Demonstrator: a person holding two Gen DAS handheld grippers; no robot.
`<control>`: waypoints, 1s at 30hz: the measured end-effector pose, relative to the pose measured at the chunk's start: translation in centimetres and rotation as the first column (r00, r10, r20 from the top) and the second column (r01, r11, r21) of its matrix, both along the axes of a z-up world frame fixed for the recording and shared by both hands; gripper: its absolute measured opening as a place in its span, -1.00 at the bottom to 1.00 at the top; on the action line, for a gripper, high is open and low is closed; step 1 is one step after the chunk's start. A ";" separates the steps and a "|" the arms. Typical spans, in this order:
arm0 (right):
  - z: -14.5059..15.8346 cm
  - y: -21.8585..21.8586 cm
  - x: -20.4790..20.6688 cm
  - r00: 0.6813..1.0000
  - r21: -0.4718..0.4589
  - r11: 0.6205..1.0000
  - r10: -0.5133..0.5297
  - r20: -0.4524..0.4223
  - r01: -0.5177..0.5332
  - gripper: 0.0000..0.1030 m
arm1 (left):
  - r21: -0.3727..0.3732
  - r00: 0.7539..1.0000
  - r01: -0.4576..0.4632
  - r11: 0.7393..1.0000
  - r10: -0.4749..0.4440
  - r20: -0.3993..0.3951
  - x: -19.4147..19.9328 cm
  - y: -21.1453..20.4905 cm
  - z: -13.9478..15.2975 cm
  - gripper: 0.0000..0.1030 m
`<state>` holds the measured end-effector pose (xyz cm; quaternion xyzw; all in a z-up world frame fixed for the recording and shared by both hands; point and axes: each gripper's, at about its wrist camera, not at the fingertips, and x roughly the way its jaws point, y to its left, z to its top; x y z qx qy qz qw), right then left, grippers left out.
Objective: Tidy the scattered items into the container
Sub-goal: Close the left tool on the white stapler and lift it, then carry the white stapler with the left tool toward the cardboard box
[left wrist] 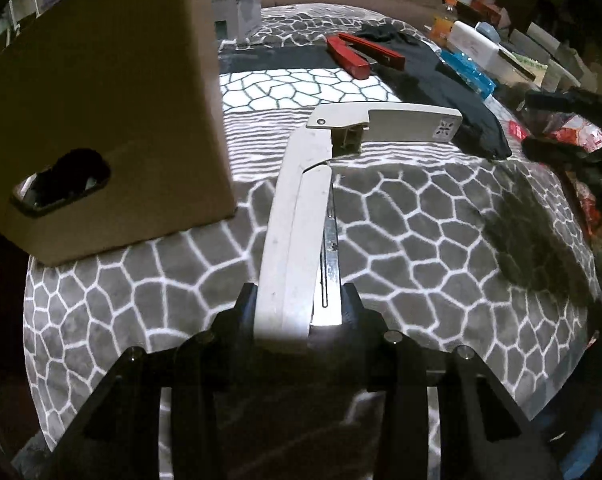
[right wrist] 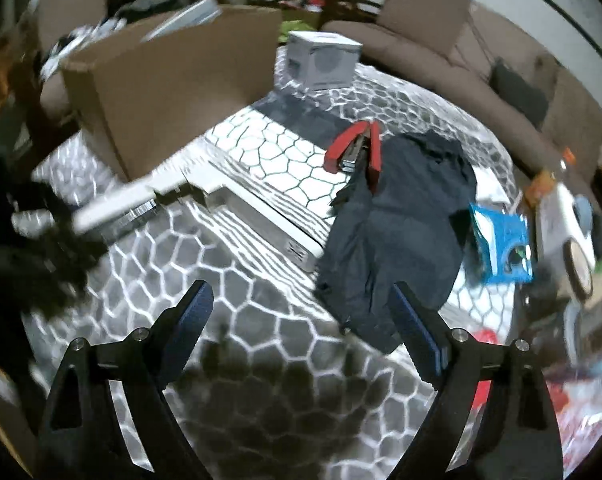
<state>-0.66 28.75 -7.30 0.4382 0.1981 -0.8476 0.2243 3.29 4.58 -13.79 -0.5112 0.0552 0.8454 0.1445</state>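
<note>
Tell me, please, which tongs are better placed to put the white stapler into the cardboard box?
The left tongs. They already grip the white stapler, and the cardboard box stands close on their left. The right tongs are open and hold nothing.

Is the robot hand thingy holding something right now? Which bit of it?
Yes. The left gripper is shut on the white stapler, pinching one end of its long body, with the rest sticking out ahead. The right gripper is open and holds nothing.
</note>
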 end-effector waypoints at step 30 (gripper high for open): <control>-7.4 -5.6 -2.8 0.908 0.081 0.940 0.294 0.298 -0.331 -0.53 | -0.034 0.996 0.092 0.995 -0.091 0.025 -0.6 -0.2 -0.6 -0.19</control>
